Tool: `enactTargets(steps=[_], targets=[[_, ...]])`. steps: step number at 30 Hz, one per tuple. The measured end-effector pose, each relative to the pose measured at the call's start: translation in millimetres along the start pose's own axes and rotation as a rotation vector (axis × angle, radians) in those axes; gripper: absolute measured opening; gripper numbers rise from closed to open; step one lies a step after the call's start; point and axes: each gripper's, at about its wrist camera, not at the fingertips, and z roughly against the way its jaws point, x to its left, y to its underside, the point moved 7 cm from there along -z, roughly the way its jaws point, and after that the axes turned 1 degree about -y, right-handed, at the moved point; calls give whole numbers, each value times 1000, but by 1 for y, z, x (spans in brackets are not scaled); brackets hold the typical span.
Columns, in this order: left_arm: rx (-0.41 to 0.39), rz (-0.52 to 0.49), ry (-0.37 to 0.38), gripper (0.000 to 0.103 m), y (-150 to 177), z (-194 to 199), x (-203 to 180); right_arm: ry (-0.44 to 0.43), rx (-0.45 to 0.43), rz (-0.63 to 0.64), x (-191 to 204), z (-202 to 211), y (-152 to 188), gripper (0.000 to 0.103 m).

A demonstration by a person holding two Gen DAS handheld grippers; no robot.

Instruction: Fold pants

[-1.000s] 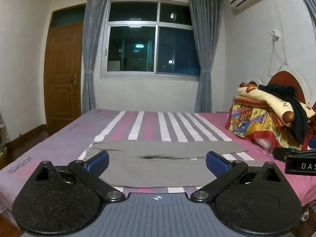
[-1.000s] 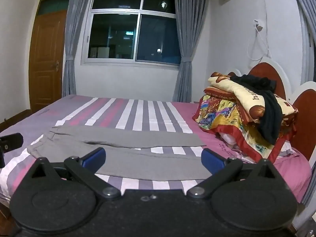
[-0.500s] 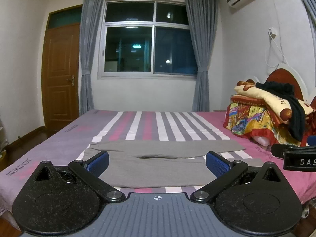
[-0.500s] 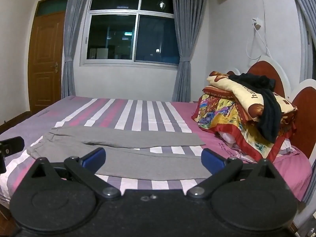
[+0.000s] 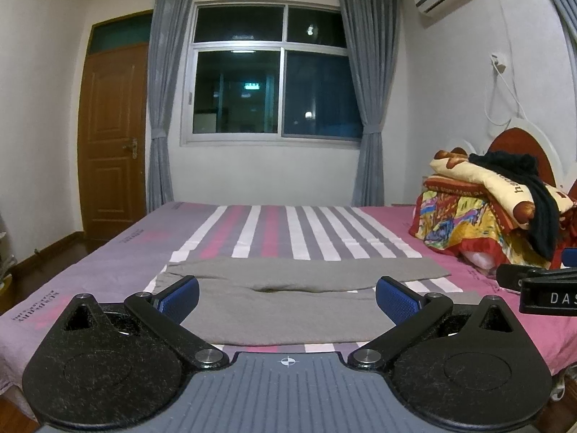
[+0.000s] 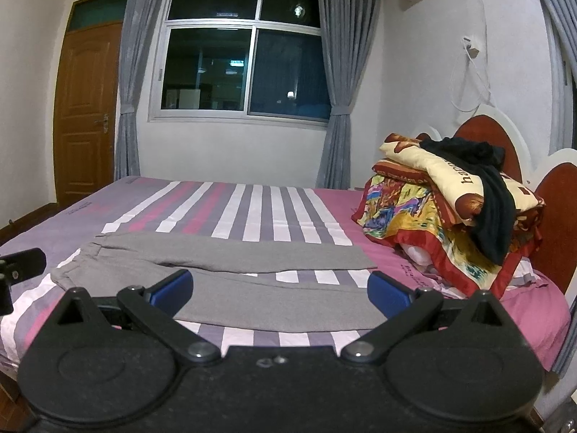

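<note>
Across the striped bed [image 5: 274, 231] ahead of me, I see the grey pants [image 5: 288, 296] lying flat, apart from my left claw [image 5: 286, 297] and right claw [image 6: 279, 288], both spread wide and holding nothing.

One pants [image 5: 288, 299], one bed [image 5: 108, 263], two grippers: left [image 5: 287, 294], right [image 6: 280, 288], two curtains [image 5: 162, 108], one door [image 5: 111, 137], one window [image 5: 270, 83], one bedding pile [image 5: 468, 216]
</note>
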Motion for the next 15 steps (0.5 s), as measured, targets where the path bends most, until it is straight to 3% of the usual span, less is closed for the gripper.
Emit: enactTargets(steps=[15], targets=[[-4, -7, 6, 103, 1, 2, -3, -3, -1, -2, -3, 1, 2, 103]])
